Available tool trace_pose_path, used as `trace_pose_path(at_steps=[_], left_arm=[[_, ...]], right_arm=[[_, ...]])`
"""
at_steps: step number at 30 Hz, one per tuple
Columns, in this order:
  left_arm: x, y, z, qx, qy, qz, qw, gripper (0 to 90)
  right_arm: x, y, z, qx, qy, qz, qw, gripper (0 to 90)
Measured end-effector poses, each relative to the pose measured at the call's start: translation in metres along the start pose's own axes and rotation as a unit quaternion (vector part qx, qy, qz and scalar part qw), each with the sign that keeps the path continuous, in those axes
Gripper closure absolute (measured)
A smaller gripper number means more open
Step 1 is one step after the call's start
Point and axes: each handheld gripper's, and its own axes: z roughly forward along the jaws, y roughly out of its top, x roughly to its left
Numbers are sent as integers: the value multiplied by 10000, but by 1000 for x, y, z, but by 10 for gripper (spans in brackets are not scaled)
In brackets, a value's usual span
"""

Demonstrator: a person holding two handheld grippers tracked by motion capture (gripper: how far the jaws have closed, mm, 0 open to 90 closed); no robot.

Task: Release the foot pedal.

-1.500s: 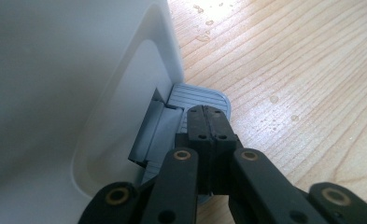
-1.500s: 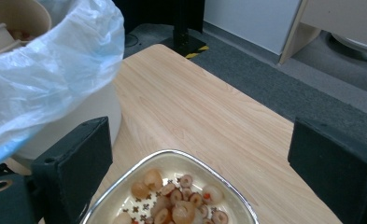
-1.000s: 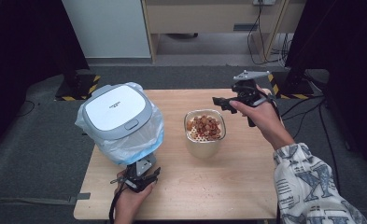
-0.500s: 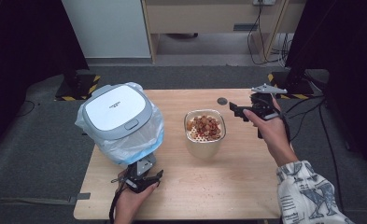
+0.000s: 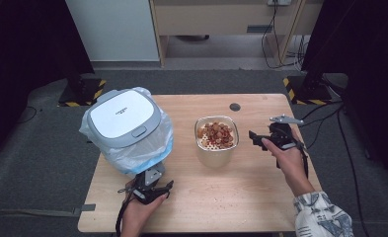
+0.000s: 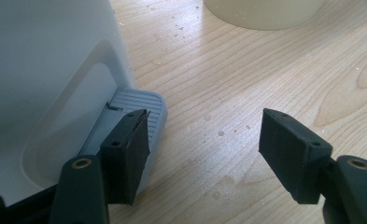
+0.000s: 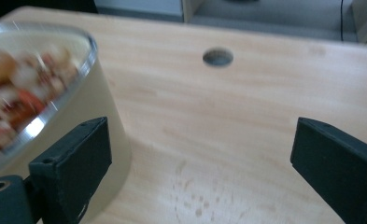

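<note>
Likely aiming to open the bin [image 5: 125, 123] by its pedal [image 6: 139, 105] and tip in the scraps, so treat that as 2 linked moves.

Find the left gripper [image 5: 149, 190] low at the near edge of the table [image 5: 260, 197], spread wide and gripping nothing, with 1 jaw over the ribbed grey pedal at the bin's foot and the other out over bare wood. Cannot quite tell touching from hovering just above there. Press straight down on the ribbed pad, near its outer end for leverage, never sideways against the white wall, to avoid skidding a probably light bin. Hold down rather than tap, to keep the lid up.

Find the right gripper [image 5: 257, 140] likewise spread and empty, just beside the right wall of the cream container [image 5: 216, 148], standing mid-table near the bag-lined bin and heaped with brown and red food scraps [image 5: 216, 134]. Set 1 jaw inside the rim and 1 outside, then pinch firmly just under the shiny lip. Expect the smooth tapered side to slip otherwise. Lift level, carry over the opened bin, and tilt slowly, keeping clear of the loose folds of the liner [image 5: 157, 153].
</note>
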Motion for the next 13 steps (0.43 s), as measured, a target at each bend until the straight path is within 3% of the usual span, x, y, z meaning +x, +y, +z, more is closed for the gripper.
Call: trace_pose_path(at_steps=[7, 13], left_arm=[[0, 0, 0, 12, -28, 8, 10000, 319], [0, 0, 1, 25, -44, 14, 10000, 318]], right_arm=[[2, -43, 30, 705, -73, 67, 9975, 63], [6, -56, 45, 1112, -186, 109, 9936, 65]])
